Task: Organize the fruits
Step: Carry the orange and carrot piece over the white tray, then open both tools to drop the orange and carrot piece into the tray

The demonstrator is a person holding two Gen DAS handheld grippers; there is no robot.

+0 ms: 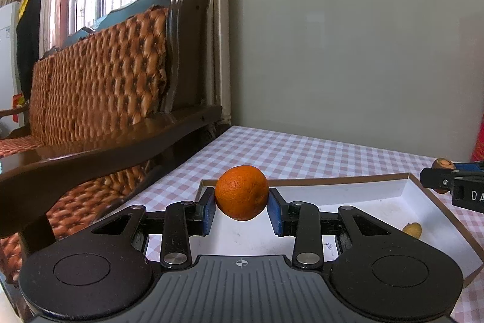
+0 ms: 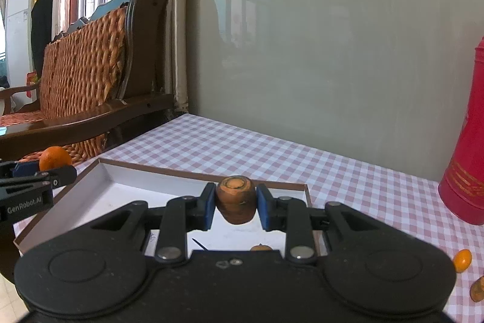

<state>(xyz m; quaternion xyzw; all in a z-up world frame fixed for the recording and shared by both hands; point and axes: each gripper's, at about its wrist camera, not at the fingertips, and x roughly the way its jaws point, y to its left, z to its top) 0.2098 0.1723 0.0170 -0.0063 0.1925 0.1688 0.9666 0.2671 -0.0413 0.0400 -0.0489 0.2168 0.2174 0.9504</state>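
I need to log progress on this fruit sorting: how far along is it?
Done: one small yellowish fruit already lies in the white tray. In hand: the left hand-held gripper grips an orange and the right hand-held gripper grips a carrot chunk, both above the tray. Left: a small orange fruit and another carrot piece on the checked tablecloth.

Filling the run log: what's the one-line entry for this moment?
left gripper: holds orange | right gripper: holds carrot piece | both above tray
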